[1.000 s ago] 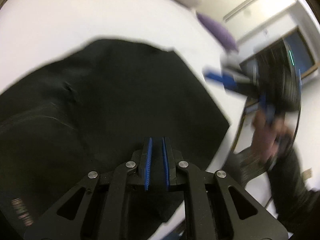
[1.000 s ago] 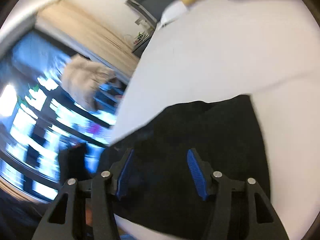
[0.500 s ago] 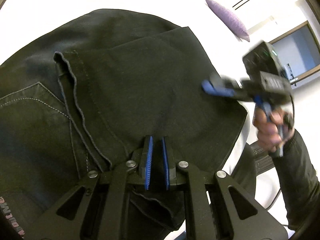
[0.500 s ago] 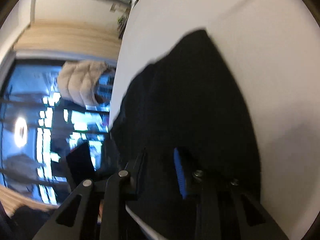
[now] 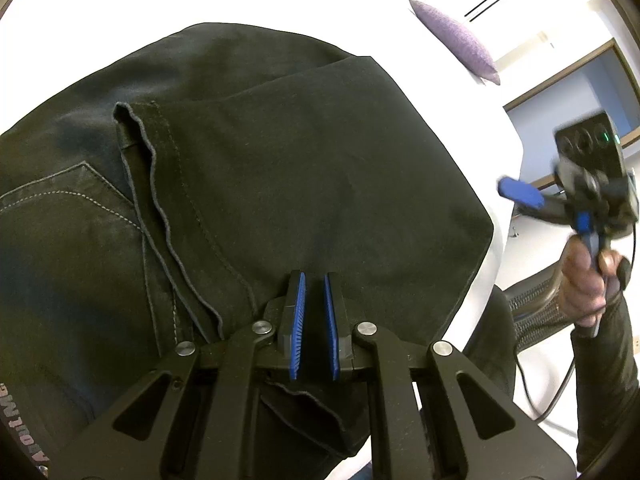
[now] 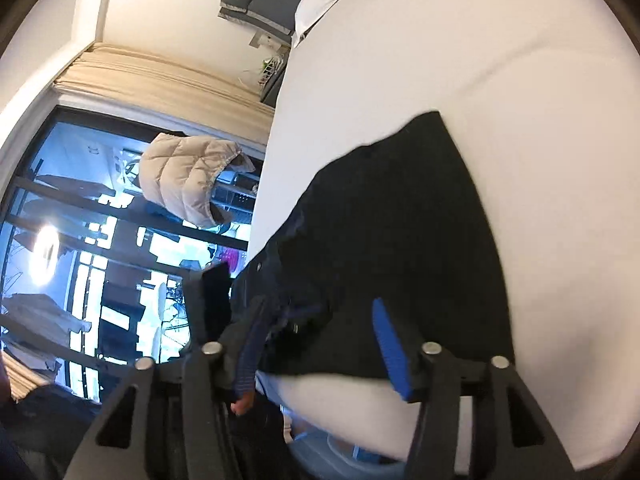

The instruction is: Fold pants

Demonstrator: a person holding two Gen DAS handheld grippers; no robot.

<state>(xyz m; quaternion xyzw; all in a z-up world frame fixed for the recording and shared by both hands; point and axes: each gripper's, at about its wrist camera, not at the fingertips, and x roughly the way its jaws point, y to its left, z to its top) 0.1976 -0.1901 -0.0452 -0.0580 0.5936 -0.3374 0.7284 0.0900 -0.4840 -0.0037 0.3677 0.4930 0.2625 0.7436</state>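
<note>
Black pants [image 5: 304, 184] lie on the white bed [image 6: 460, 52], already doubled over: a hem edge [image 5: 160, 200] sits across the seat near the back pocket [image 5: 68, 216], fold edge toward the bed's near side.

Left gripper [image 5: 314, 328] hovers low over the fabric near the near edge. Blue pads [image 5: 298, 320] are close together with a narrow gap; I see no cloth between them, so they look nearly closed on nothing.

Right gripper [image 6: 320, 344] is off the bed to the side, held in the person's hand [image 5: 584, 284], fingers spread wide, carrying nothing. It sits at the pants' corner by the bed edge, not touching.

My read: one fold done, next fold being set up.

To do it well:
- Open the left before descending; pads this close would just push cloth.
- Pinch both layers at each corner, not only the top one, or the stack shears.
- Take matching corners on the same edge, lift together, keep the edge taut.
- Watch the loose hem; it's wavy and likely to bunch.
- Lay down, don't drop.
</note>
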